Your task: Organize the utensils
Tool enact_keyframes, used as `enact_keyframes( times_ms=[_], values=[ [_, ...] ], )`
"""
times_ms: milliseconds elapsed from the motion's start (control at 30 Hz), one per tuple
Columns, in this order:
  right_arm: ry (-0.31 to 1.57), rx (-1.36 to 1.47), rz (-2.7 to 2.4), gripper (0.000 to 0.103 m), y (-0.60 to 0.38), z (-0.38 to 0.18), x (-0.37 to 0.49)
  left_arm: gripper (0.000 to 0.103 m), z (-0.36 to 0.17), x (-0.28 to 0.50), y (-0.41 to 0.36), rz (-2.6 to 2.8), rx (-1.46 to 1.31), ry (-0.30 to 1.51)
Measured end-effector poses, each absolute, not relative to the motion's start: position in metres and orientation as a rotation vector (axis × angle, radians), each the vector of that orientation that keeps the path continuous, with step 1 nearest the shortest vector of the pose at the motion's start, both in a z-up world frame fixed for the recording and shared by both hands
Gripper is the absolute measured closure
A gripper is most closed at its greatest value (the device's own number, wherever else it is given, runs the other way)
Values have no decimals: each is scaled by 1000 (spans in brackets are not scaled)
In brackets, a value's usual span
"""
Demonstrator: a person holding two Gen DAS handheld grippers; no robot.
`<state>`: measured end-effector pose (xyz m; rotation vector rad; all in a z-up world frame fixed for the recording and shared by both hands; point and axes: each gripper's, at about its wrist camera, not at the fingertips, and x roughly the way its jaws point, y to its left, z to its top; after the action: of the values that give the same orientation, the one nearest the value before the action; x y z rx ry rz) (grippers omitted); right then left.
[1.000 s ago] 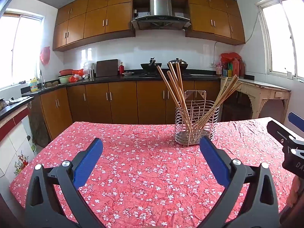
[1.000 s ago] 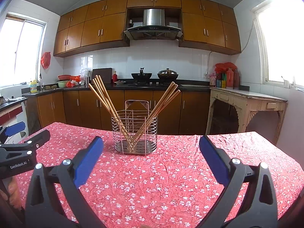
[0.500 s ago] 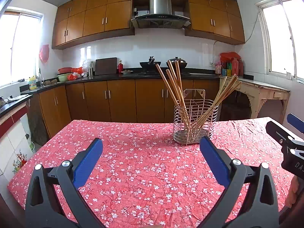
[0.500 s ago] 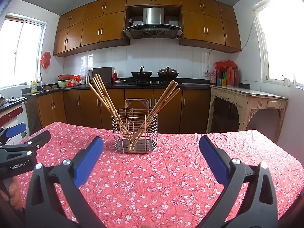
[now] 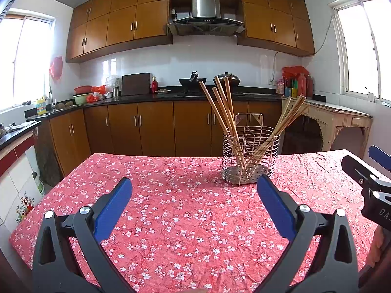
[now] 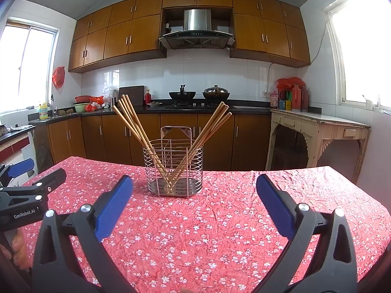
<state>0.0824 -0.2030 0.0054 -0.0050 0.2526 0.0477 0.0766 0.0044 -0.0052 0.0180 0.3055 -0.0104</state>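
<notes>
Wire caddy (image 5: pixel 250 156) sits farther off; bamboo chopsticks (image 6: pixel 136 127) splayed

My left claw (image 5: pixel 194 185) now sits a little farther back from the wire holder (image 5: pixel 249 156), which looks slightly smaller and higher in its view than a second ago. My right claw (image 6: pixel 194 183) tilts up a touch, so the holder sits a bit lower in its view.
</notes>
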Motion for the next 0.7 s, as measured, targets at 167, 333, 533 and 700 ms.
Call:
enact_keyframes(
  times_ms=[167,333,533,700],
  values=[
    [253,-5,47,4,-202,5,82,2,-5,77,4,-10,20,307],
    [253,-5,47,4,-203,5,82,2,-6,77,4,-10,20,307],
    [254,-2,49,4,-202,5,82,2,-6,77,3,-11,20,308],
    [254,-2,48,4,-202,6,82,2,-7,77,2,-11,20,309]
  ],
)
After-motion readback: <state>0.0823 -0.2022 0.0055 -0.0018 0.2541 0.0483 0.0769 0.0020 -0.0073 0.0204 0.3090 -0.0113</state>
